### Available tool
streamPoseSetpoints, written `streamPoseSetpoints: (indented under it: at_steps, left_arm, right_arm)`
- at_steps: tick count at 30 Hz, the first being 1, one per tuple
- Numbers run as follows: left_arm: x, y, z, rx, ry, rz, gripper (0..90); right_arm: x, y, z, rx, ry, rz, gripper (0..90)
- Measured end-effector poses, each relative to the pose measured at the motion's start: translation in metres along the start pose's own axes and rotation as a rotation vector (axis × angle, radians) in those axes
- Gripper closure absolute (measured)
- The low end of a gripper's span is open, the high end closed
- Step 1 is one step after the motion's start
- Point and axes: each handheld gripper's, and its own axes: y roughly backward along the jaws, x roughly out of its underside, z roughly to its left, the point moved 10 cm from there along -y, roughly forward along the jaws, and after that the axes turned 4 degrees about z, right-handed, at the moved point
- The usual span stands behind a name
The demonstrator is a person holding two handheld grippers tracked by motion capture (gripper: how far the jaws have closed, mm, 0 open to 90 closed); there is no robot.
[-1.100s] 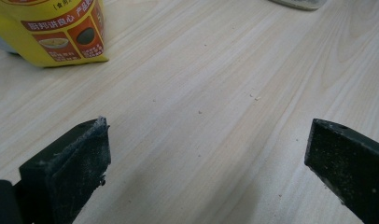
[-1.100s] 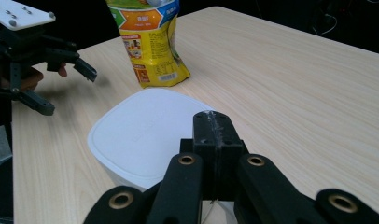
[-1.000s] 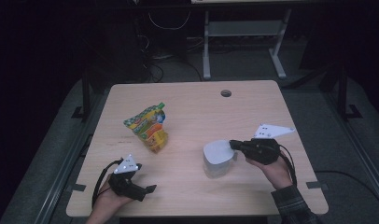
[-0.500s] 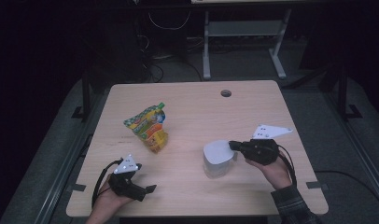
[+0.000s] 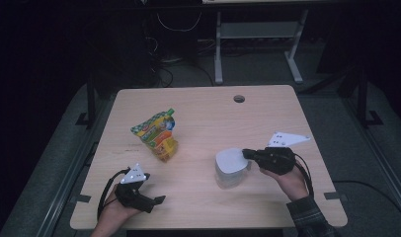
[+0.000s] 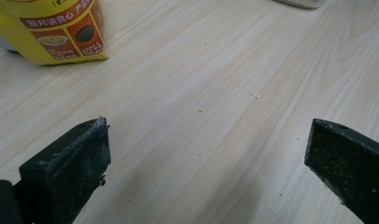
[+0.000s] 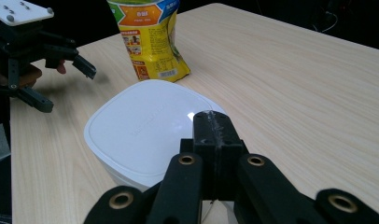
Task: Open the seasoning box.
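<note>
A white lidded container [image 5: 228,167] stands right of the table's middle, its lid [image 7: 141,126] on. My right gripper [image 5: 247,154] comes in from the right. Its jaws are pressed together, with the tip [image 7: 211,126] lying on the lid's near edge and nothing seen between them. A yellow and green snack bag [image 5: 159,136] stands upright left of centre, behind the container [image 7: 148,37]. My left gripper [image 5: 156,200] rests near the front left edge, open wide over bare wood [image 6: 206,163], and holds nothing. The bag's lower corner [image 6: 52,28] sits ahead of it to the left.
The light wooden table [image 5: 203,113] has a round cable hole [image 5: 239,98] near its far edge. Beyond the table the dark floor holds a white desk frame [image 5: 258,34] and cables. The left gripper [image 7: 66,86] appears across the table in the right gripper view.
</note>
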Motion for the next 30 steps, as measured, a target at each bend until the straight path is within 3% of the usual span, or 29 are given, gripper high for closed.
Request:
streamPoseSetpoints:
  at_steps: [30]
  left_arm:
    - [0.0001, 0.0002, 0.0005, -0.002, -0.001, 0.001, 0.0]
  right_arm:
    - [0.0022, 0.0017, -0.0051, 0.003, -0.016, -0.002, 89.7]
